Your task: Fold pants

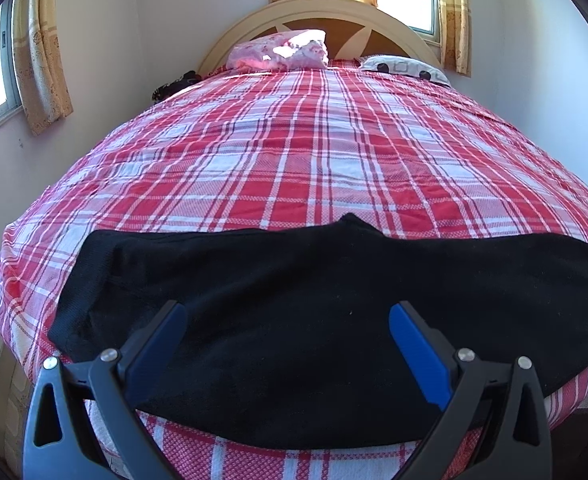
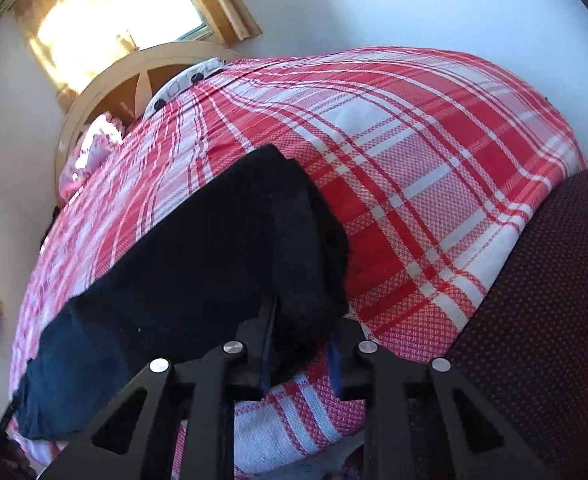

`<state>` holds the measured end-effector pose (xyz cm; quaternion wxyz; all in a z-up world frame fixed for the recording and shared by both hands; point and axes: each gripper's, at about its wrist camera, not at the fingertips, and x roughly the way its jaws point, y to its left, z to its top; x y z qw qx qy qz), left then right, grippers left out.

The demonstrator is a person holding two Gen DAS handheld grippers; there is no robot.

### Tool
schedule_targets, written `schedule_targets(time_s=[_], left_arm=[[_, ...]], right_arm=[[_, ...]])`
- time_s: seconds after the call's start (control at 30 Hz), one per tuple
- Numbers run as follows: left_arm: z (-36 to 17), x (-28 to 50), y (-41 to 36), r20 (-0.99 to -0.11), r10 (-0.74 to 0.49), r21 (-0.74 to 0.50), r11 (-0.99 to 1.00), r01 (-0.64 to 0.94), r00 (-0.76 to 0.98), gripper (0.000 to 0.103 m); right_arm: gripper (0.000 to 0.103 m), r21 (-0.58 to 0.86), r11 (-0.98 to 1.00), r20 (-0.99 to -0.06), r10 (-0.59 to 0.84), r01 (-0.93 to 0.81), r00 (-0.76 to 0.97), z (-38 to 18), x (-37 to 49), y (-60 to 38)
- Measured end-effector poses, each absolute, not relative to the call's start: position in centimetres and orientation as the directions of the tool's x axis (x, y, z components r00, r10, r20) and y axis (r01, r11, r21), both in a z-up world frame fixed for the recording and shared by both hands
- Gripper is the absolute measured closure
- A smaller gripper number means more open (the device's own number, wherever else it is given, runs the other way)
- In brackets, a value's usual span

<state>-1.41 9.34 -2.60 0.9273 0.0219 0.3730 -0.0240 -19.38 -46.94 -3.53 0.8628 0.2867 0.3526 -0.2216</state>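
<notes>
Black pants (image 1: pixel 294 308) lie flat across the foot of a bed with a red and white plaid cover (image 1: pixel 294 160). My left gripper (image 1: pixel 288 320) is open, its blue-padded fingers spread wide just above the middle of the pants. In the right wrist view the pants (image 2: pixel 182 272) stretch away to the left. My right gripper (image 2: pixel 300 332) is shut on the near right end of the pants, with the black cloth bunched between its fingers.
Pillows (image 1: pixel 286 50) and a curved headboard (image 1: pixel 318 12) are at the far end of the bed. Walls and curtained windows (image 1: pixel 42 60) surround it. A dark red dotted chair seat (image 2: pixel 542 300) stands close on the right of the bed's edge.
</notes>
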Motion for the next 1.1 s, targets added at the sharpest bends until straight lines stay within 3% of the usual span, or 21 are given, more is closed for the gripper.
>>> schedule_targets(time_s=[0.17,0.3,0.47,0.63,0.7,0.73,0.77,0.83,0.93,1.03,1.1], left_arm=[[-2.4,-1.3,10.7,-0.682,-0.011,0.017,0.999,0.031,0.731,0.0],[-2.5,-0.9,12.0,-0.68,-0.02,-0.029,1.0,0.0,0.733,0.0],[-2.9,-1.2,13.1,-0.685,-0.026,-0.039,0.999,-0.002,0.729,0.0],[-3.1,-1.5,15.0,-0.682,-0.022,-0.056,0.998,-0.022,0.731,0.0],[-3.3,-1.5,15.7,-0.681,-0.01,-0.054,0.998,-0.037,0.732,0.0],[-3.5,-1.4,16.0,-0.682,-0.006,-0.055,0.998,-0.042,0.731,0.0],[-3.7,-1.3,16.2,-0.686,-0.005,-0.058,0.997,-0.048,0.728,0.0],[-4.1,-1.1,16.5,-0.695,-0.009,-0.07,0.996,-0.056,0.719,0.0],[-4.4,-0.9,16.4,-0.704,-0.027,-0.088,0.995,-0.05,0.71,0.0],[-4.1,-1.1,15.7,-0.692,-0.029,-0.064,0.998,-0.022,0.721,0.0],[-3.5,-1.3,14.9,-0.672,-0.035,-0.043,0.999,0.008,0.74,0.0]], right_arm=[[0.086,0.343,0.803,-0.614,-0.202,0.488,0.763,1.7,-19.2,-42.5],[0.086,0.262,0.939,-0.533,-0.051,0.222,0.844,7.4,-16.2,-33.2],[0.086,0.141,0.983,-0.569,0.177,-0.117,0.803,6.8,-10.7,-19.0],[0.086,-0.019,0.957,-0.662,0.205,-0.289,0.721,-0.6,-8.0,-7.6],[0.083,-0.121,0.94,-0.684,0.154,-0.319,0.713,-3.2,-8.0,-4.6],[0.075,-0.146,0.936,-0.687,0.136,-0.319,0.714,-3.9,-8.1,-3.7],[0.052,-0.169,0.933,-0.68,0.122,-0.316,0.723,-4.5,-8.3,-3.2],[0.029,-0.15,0.927,-0.677,0.158,-0.345,0.719,-4.7,-8.8,-2.9],[0.028,-0.158,0.918,-0.68,0.166,-0.364,0.714,-4.8,-9.2,-2.2],[0.028,0.057,0.887,-0.635,0.386,-0.457,0.669,-2.6,-11.0,-3.4],[0.028,0.135,0.882,-0.576,0.44,-0.451,0.688,-0.9,-11.7,-5.0]])
